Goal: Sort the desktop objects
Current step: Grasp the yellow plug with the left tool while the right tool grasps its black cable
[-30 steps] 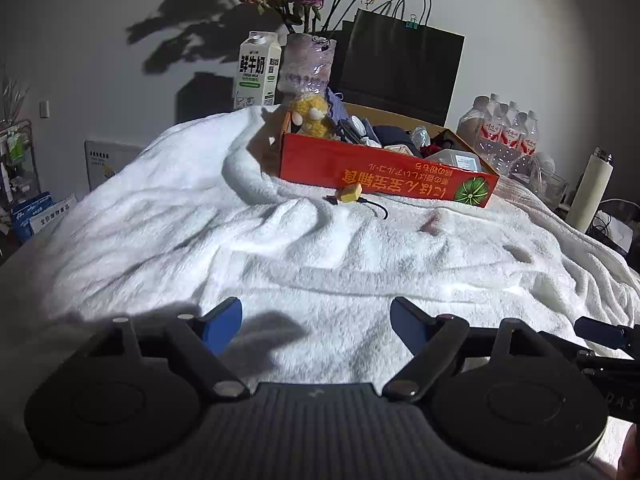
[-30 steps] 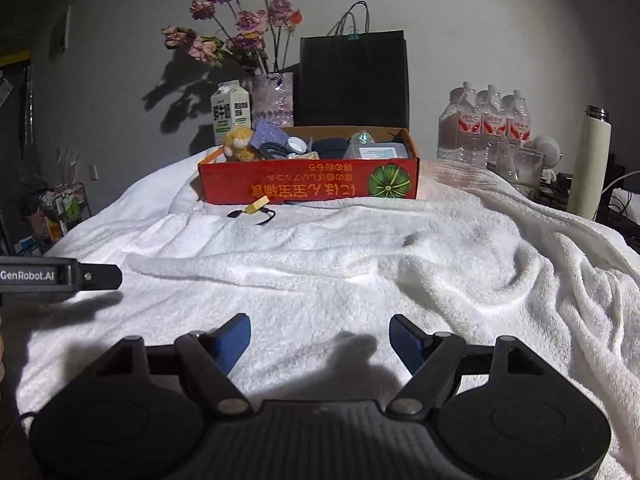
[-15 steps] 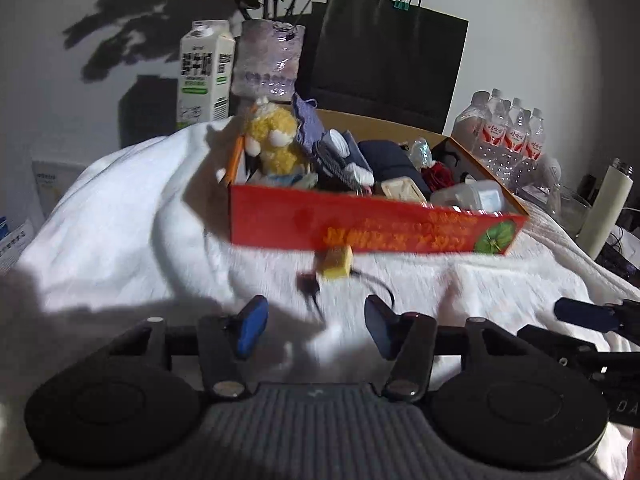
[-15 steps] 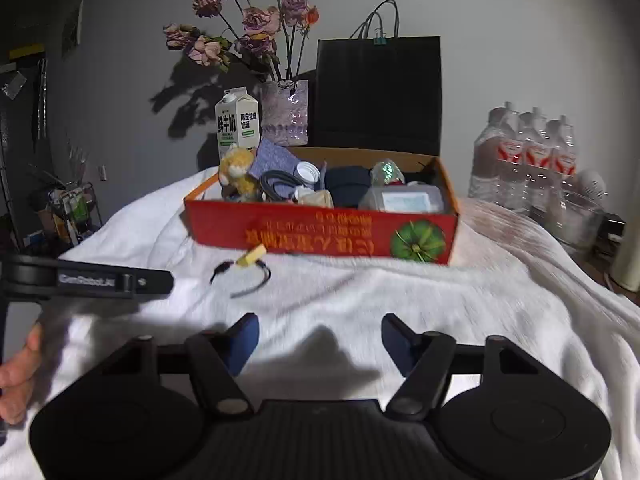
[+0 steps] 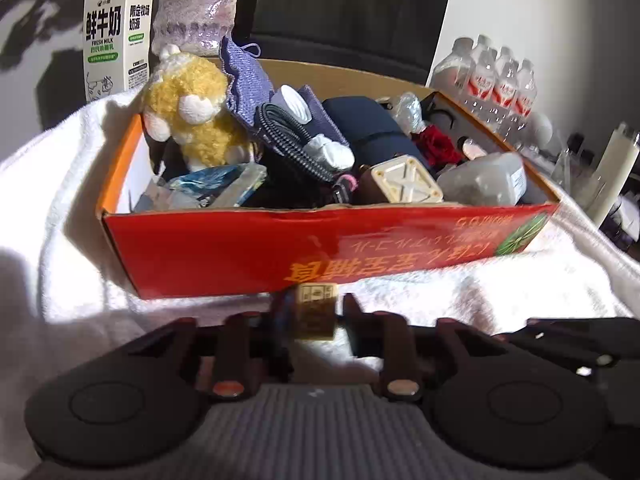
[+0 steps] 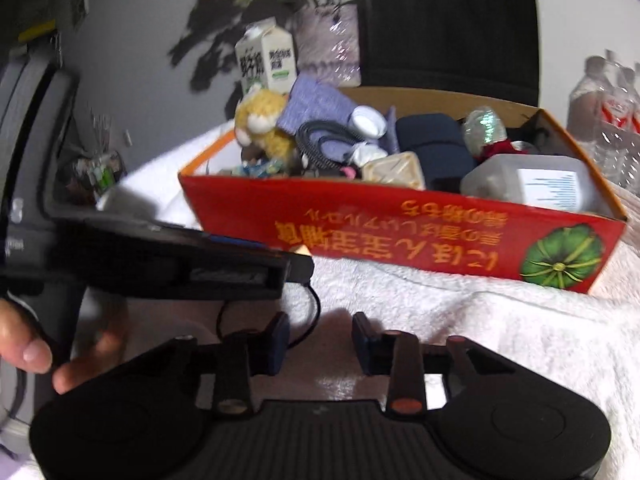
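A small yellow block (image 5: 315,311) with a black cord lies on the white blanket just in front of the red cardboard box (image 5: 240,252). My left gripper (image 5: 315,318) has its fingers close on either side of the block, narrowly apart; whether they clamp it is unclear. The box is full of objects: a yellow plush toy (image 5: 188,112), a purple cloth (image 5: 248,76), a dark pouch (image 5: 368,124), a clear bottle (image 5: 484,180). In the right wrist view my right gripper (image 6: 320,340) is open over the blanket, with the black cord (image 6: 312,312) just ahead and the left gripper's body (image 6: 160,256) to its left.
A milk carton (image 5: 118,32), a flower vase (image 5: 196,8) and a black paper bag (image 5: 348,12) stand behind the box. Water bottles (image 5: 496,80) and a white flask (image 5: 612,176) stand at the right. The white blanket (image 6: 520,340) covers the surface.
Both grippers moved forward toward the box. The left gripper's fingers narrowed around the yellow block. The right gripper narrowed a little and now sits beside the left one.
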`<state>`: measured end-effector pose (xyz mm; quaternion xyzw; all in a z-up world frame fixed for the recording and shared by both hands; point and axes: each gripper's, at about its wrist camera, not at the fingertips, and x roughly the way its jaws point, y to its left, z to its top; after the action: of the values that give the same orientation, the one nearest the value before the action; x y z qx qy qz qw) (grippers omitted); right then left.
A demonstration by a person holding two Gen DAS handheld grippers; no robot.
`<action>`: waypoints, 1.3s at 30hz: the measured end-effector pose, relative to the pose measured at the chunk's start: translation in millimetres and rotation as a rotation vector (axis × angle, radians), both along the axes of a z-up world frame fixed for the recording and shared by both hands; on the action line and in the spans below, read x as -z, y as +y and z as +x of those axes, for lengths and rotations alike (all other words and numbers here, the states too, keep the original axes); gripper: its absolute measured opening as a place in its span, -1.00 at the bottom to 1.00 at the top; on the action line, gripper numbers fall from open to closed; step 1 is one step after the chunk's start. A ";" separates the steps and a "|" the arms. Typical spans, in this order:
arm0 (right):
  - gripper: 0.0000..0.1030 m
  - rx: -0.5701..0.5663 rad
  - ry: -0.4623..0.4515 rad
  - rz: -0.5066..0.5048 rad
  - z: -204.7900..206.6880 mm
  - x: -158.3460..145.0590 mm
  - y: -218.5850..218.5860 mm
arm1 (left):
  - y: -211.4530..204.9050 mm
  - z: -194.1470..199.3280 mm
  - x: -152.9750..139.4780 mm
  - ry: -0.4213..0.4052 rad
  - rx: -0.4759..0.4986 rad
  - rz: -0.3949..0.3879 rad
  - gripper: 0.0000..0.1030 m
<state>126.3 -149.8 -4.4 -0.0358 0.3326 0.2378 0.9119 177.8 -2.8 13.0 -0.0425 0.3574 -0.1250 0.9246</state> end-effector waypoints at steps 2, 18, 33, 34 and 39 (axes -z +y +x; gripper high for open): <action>-0.94 0.002 -0.015 -0.024 -0.1 0.3 3.5 | -0.5 -3.5 -1.1 -0.004 -0.005 0.009 -0.58; -1.00 0.154 -0.155 0.002 -73.1 -46.0 -45.4 | 9.3 -111.1 -64.1 -0.096 -0.123 -0.038 -0.59; -0.38 0.165 -0.173 0.120 -144.0 -52.3 -88.9 | 4.2 -192.3 -51.0 -0.056 -0.163 -0.034 -0.58; -0.26 0.173 -0.137 0.150 -131.9 -46.4 -91.2 | 4.5 -193.0 -47.8 -0.049 -0.167 -0.031 -0.58; -0.28 0.204 0.015 0.227 -79.9 -18.8 -84.3 | 7.5 -197.5 -38.9 -0.049 -0.172 -0.027 -0.58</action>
<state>46.4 -234.1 14.4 0.1035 0.3123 0.1805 0.9269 -19.8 4.7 51.9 -0.0826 0.3281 -0.0512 0.9396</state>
